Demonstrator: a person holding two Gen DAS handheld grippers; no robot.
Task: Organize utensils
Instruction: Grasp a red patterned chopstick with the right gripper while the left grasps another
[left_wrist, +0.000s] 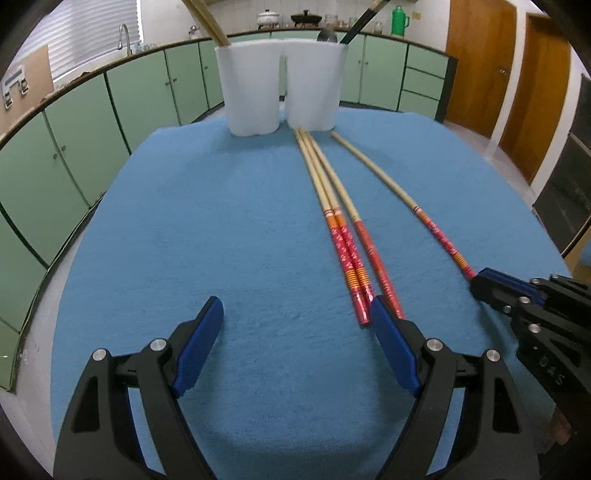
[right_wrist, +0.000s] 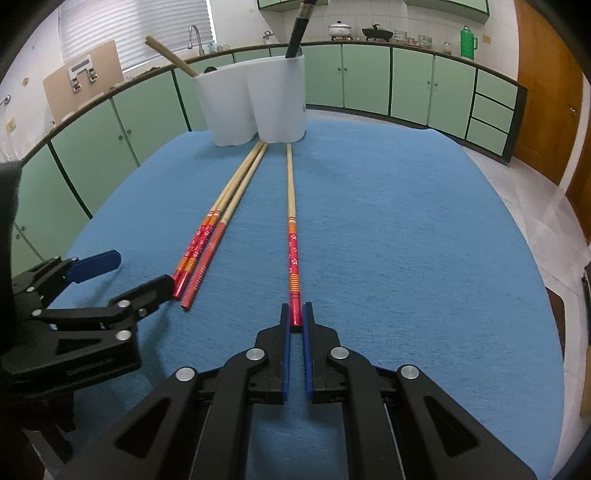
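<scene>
A blue cloth (left_wrist: 229, 221) covers the table and fills most of both views, with green cabinets (left_wrist: 74, 122) curving round behind it and a wooden door (left_wrist: 476, 62) at the right.

At the far edge of the cloth stands a white holder (right_wrist: 258, 103) with two compartments side by side. The left compartment holds light wooden chopsticks (right_wrist: 170, 55) that lean out to the left; the right one holds dark utensils (right_wrist: 299, 29) that stick up past the rim.

The left gripper (left_wrist: 295, 325) hangs low over the near part of the cloth with its jaws spread wide and nothing between them. Its right finger (left_wrist: 391, 343) sits just beside the red ends of a bundle of three chopsticks (left_wrist: 332, 199), which lie together on the cloth and reach with their bare tips almost to the foot of the holder.

The right gripper (right_wrist: 295, 317) has its jaws drawn in on the red end of a single chopstick (right_wrist: 291, 221), the blue pads pressing it from both sides. That chopstick lies flat on the cloth, apart from the bundle and to the right of it, its bare tip pointing toward the right compartment of the holder
</scene>
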